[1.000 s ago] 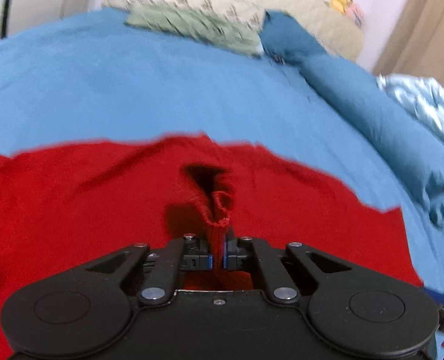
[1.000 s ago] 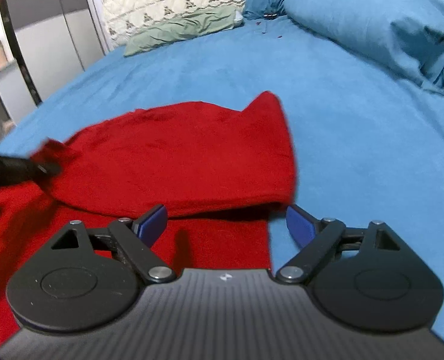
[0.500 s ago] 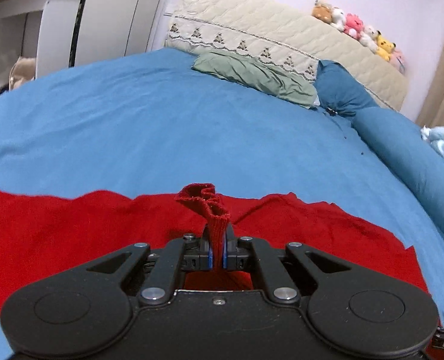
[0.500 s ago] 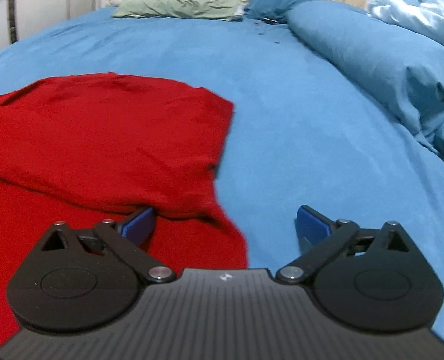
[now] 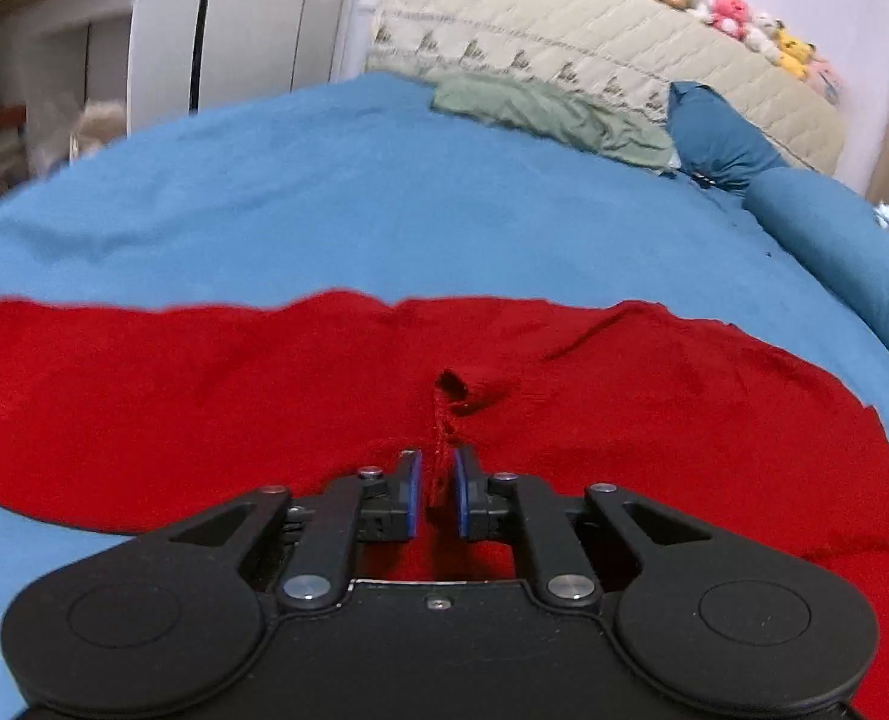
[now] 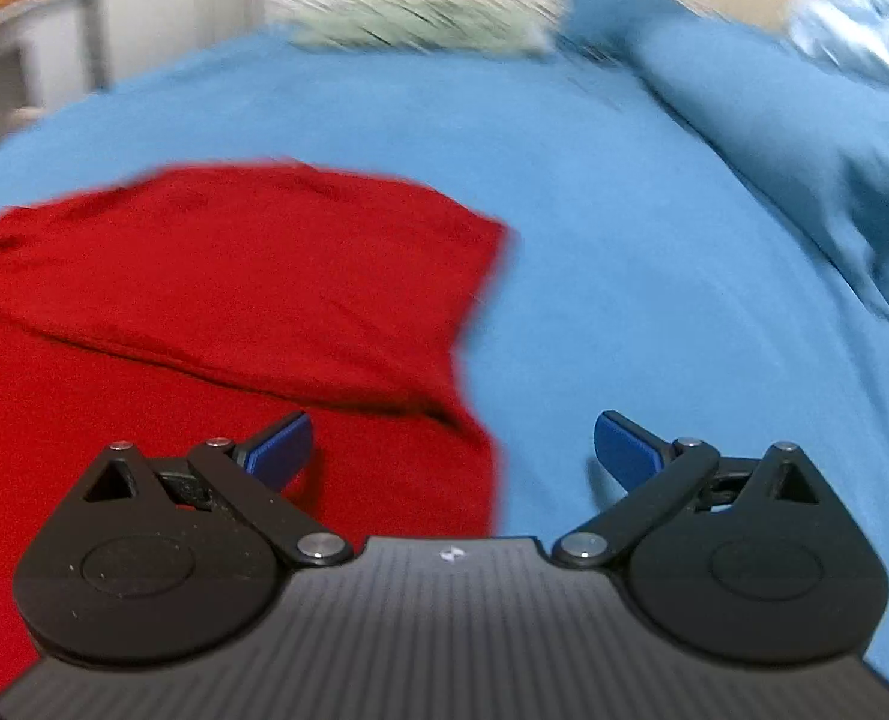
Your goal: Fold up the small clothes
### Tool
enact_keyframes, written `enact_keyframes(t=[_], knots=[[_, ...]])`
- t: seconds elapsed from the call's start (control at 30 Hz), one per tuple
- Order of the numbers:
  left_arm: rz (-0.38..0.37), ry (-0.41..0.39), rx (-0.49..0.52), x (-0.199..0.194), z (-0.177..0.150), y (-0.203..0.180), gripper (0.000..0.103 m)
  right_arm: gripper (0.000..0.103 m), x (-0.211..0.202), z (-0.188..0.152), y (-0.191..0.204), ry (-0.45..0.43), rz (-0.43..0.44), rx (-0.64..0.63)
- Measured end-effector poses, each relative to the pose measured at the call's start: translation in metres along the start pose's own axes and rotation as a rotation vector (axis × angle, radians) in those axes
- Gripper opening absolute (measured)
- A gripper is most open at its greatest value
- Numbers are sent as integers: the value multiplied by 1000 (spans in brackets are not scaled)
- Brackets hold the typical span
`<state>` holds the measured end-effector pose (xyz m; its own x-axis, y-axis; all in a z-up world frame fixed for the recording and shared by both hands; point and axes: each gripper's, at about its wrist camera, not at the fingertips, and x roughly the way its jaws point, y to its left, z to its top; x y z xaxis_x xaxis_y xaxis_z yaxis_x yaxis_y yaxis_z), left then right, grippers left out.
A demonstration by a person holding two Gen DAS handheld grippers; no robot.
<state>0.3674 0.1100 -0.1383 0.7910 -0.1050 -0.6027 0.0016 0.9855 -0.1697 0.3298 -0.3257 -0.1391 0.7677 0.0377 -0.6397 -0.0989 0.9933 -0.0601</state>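
Note:
A red garment [image 5: 204, 396] lies spread across the blue bed sheet [image 5: 324, 210]. My left gripper [image 5: 438, 492] sits low over its middle, jaws slightly parted, with a thin ridge of red cloth [image 5: 441, 456] standing between the blue pads without being pinched. In the right wrist view the garment [image 6: 234, 288] lies folded over itself, its right edge near the middle of the frame. My right gripper [image 6: 453, 450] is wide open and empty above that edge, its left finger [image 6: 279, 450] over the cloth and its right finger [image 6: 624, 450] over the sheet.
A green pillow [image 5: 552, 114], a dark blue pillow [image 5: 720, 144] and a quilted cream headboard [image 5: 594, 48] with plush toys [image 5: 744, 18] lie at the far end. A blue duvet roll [image 6: 804, 138] runs along the right. White shelves [image 5: 54, 60] stand on the left.
My left gripper has lowered the pinched cloth onto the garment and its jaws have parted a little. The right wrist view has swung and is blurred; the right gripper stays wide open.

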Motion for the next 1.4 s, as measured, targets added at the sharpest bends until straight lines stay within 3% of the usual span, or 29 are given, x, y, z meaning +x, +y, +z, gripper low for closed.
enact_keyframes(t=[0.1,0.13,0.17,0.3,0.43,0.6,0.7,0.83,0.97,1.07,1.13,1.27,1.4], knots=[[-33,-26,74,-8,3,-17,35,103,1,14,19,-54,116,4],[-57,-22,78,-6,6,-24,47,103,6,16,24,-56,125,14],[-76,-21,76,-2,8,-29,50,103,16,19,29,-46,123,30],[-101,-7,97,15,5,-47,52,103,52,9,30,47,79,81],[-98,61,129,37,-10,-45,55,103,42,0,23,34,100,59],[-109,33,132,37,-18,-42,56,103,46,35,12,-79,171,157],[-108,42,125,40,-16,-44,58,103,85,65,9,-63,184,193],[-111,23,131,40,-21,-43,58,103,150,87,-1,42,59,185],[-112,4,134,40,-25,-43,60,103,170,90,-22,13,25,237],[-118,0,139,39,-27,-43,62,103,164,91,-18,5,13,215],[-115,2,142,36,-26,-44,63,103,139,84,-5,-35,50,175],[-132,-13,136,31,-14,-49,86,103,96,62,13,-67,141,155],[-118,-20,121,47,3,-47,88,103,82,46,21,-57,186,120]])
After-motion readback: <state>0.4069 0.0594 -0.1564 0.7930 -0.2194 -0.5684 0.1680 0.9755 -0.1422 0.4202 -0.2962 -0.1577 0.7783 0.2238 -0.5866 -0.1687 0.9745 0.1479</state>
